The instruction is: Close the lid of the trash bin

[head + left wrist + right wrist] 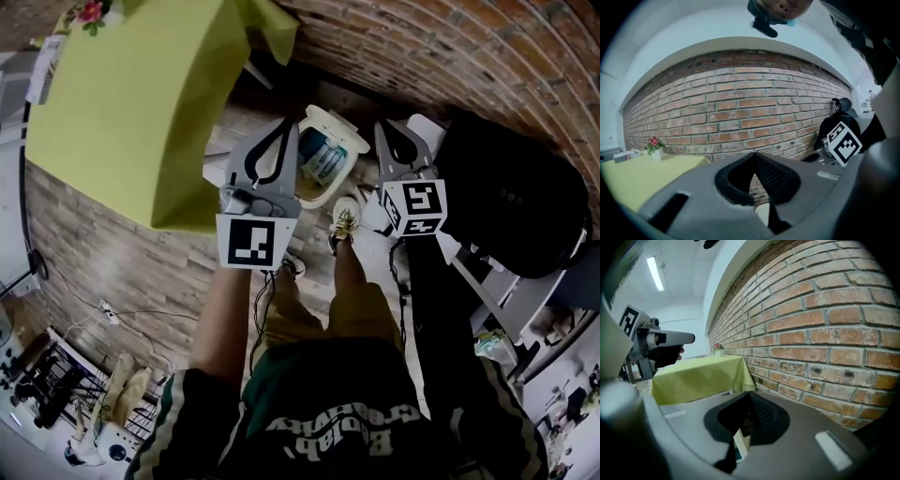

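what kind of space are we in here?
Probably an indoor office or lab-type room: a long brick wall, a table under a yellow-green cloth, what looks like a black office chair, and a white trash bin on the floor.

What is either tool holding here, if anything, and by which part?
Nothing. The left tool and the right tool are both shut on empty air, jaw tips together. The bin sits below them, ungripped.

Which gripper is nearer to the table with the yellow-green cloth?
Left. In the head view the left gripper sits at the cloth-covered edge of the table; the right gripper is farther off, past the open trash bin.
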Demonstrator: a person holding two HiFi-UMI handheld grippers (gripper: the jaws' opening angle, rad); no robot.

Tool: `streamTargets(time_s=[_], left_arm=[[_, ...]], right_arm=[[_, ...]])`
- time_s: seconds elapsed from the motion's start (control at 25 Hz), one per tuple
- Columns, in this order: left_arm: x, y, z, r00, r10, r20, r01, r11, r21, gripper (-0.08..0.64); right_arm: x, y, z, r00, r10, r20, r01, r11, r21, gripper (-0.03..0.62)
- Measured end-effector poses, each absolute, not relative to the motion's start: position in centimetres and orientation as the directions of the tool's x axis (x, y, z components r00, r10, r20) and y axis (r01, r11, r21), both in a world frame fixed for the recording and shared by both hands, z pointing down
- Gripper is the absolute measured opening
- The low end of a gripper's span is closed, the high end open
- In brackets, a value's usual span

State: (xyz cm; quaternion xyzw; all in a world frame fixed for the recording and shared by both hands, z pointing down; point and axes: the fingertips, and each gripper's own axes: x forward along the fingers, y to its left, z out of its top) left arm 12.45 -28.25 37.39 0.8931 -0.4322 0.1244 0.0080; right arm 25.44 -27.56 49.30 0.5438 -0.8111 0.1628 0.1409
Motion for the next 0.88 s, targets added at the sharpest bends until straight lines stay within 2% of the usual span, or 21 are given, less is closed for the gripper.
streamTargets(time_s=[0.48,0.88], left_arm=[[9.6,-29.0,45.0,0.591,-0.747,0.304,-0.764,-0.640,-0.085,0.006],[7.4,-27.8,47.7,0.575,-0.753,0.321,-0.778,-0.624,-0.073,0.008]], right_arm=[[23.9,-28.8,60.2,-0.404,-0.755,0.517,-0.912,0.377,-0.162,0.011],[21.4,-27.7,63.1,-0.429,-0.733,0.527,-0.901,0.387,-0.196,0.011]])
